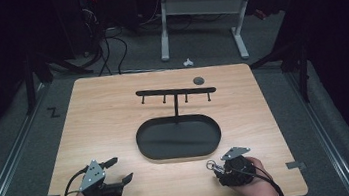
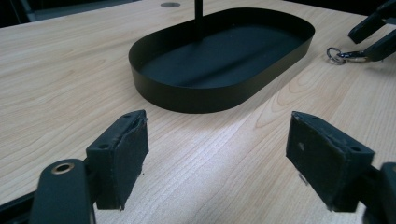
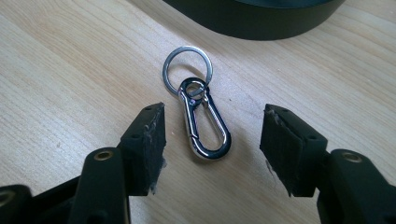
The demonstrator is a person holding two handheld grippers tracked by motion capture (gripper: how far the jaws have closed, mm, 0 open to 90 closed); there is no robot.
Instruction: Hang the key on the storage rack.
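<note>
Wood table (image 1: 114, 115), high view: hook stand (image 1: 175, 94) and black tray (image 1: 178, 137) mid-frame, right gripper (image 1: 216, 166) over the keyring at lower right. Left gripper view: left gripper (image 2: 217, 154) gapes wide, idle. Right gripper view: jaws wide, straddling the clip (image 3: 204, 126) mid-frame (likely pre-grasp; closing comes next). No writing readable.

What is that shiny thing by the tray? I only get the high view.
Observer: A silver clip hooked to a round ring, lying flat on the table.
Operator: Is the right gripper holding it?
Observer: No. The right gripper is open, with its jaws either side of the clip, not touching.
Operator: Anything in the tray?
Observer: The left gripper view shows the tray bare inside, apart from the stand's post.
</note>
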